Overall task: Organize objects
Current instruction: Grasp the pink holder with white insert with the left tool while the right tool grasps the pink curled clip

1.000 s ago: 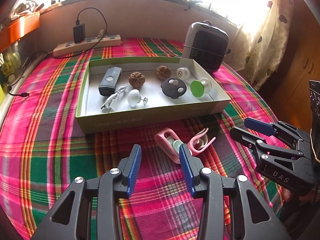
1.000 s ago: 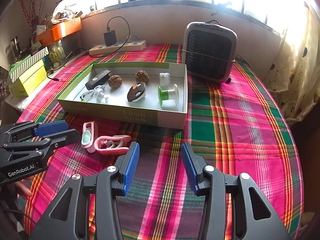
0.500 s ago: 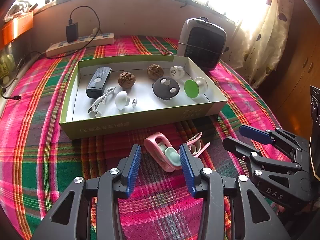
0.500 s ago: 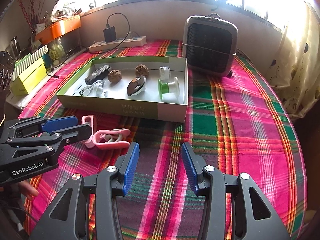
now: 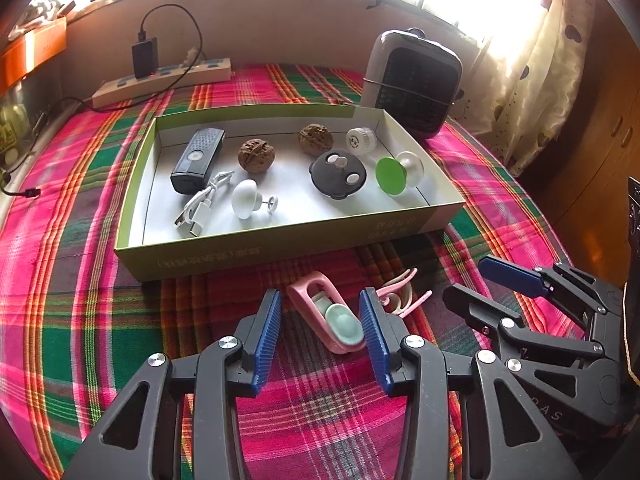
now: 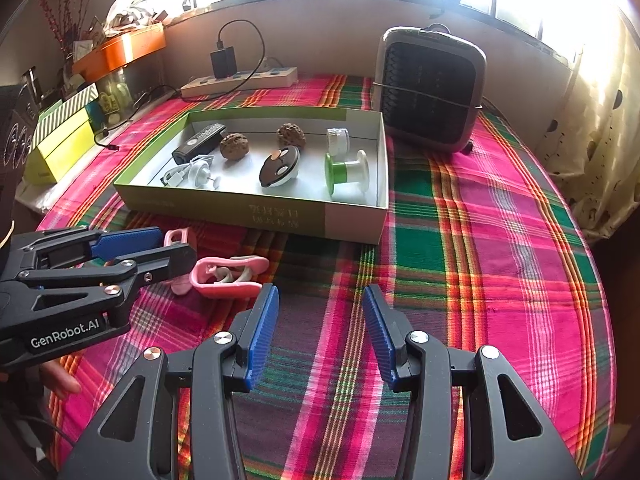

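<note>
A pink clip with a mint pad (image 5: 328,320) lies on the plaid cloth in front of the shallow green box (image 5: 280,242). My left gripper (image 5: 320,296) is open around this clip; the left pad stands clear of it and the right pad is close beside the mint end. A second pink clip (image 5: 402,292) lies just to its right and shows whole in the right wrist view (image 6: 228,276). There the left gripper (image 6: 176,246) covers most of the first clip (image 6: 178,236). My right gripper (image 6: 320,296) hangs open over bare cloth, also visible at the right of the left wrist view (image 5: 468,278).
The box holds a black remote (image 5: 196,160), a white cable (image 5: 200,208), two walnuts (image 5: 256,156), a white knob (image 5: 246,198), a black disc (image 5: 338,174), a green spool (image 5: 394,174) and a small jar (image 5: 360,140). A heater (image 6: 432,88) and power strip (image 6: 240,80) stand behind.
My left gripper has moved forward over the cloth, so the pink clip with the mint pad now lies between its fingers. The right gripper has stayed put.
</note>
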Demonstrator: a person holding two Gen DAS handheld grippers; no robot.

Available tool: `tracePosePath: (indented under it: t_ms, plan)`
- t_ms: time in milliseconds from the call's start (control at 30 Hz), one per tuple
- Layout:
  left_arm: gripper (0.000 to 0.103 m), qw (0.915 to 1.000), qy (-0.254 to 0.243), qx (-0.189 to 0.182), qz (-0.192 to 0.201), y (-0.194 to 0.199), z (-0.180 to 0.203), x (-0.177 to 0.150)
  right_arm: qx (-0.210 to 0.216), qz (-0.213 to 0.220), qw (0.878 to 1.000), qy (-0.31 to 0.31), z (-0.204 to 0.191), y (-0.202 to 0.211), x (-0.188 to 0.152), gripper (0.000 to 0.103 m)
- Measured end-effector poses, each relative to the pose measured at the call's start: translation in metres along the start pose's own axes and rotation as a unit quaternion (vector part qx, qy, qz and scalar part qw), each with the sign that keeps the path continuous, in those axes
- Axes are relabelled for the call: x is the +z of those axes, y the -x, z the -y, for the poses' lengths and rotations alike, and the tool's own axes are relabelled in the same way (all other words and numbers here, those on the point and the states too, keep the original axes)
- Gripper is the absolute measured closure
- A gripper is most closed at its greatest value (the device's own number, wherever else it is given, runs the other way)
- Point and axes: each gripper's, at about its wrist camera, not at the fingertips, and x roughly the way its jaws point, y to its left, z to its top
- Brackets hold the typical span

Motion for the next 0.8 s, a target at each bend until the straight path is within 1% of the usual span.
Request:
tracePosePath:
  t_ms: [33, 100, 267, 367, 567, 600, 700, 800]
  plan:
    - [0.064, 1.0, -0.002, 0.005, -0.002, -0.001, -0.001, 0.0, 0.001, 0.0, 1.0, 0.001, -0.001, 0.0, 0.0, 0.058]
    - [0.064, 1.0, -0.003, 0.001, -0.004, 0.0, -0.003, 0.0, 0.0, 0.001, 1.0, 0.003, -0.002, 0.001, 0.001, 0.058]
    - [0.064, 0.9999, -0.005, 0.012, -0.007, 0.0, -0.009, -0.001, 0.008, 0.001, 1.0, 0.005, -0.002, -0.001, 0.005, 0.058]
    - [0.064, 0.9997, -0.005, 0.021, -0.014, -0.002, -0.014, -0.002, 0.04, 0.007, 0.999, 0.003, -0.003, -0.002, 0.008, 0.058]
    - [0.064, 0.9997, 0.0, 0.023, -0.012, 0.001, -0.023, -0.003, 0.086, 0.019, 0.996, 0.011, -0.007, -0.007, 0.021, 0.058]
    - [0.064, 0.9997, 0.001, 0.023, -0.012, 0.001, -0.025, -0.003, 0.102, 0.019, 0.995, 0.01, -0.008, -0.009, 0.024, 0.058]
    - [0.064, 0.9997, 0.001, 0.022, -0.012, 0.001, -0.025, -0.004, 0.132, 0.01, 0.991, 0.014, -0.012, -0.016, 0.029, 0.058]
    - [0.064, 0.9997, 0.001, 0.022, -0.011, 0.0, -0.025, -0.004, 0.147, 0.0, 0.989, 0.024, -0.017, -0.024, 0.032, 0.058]
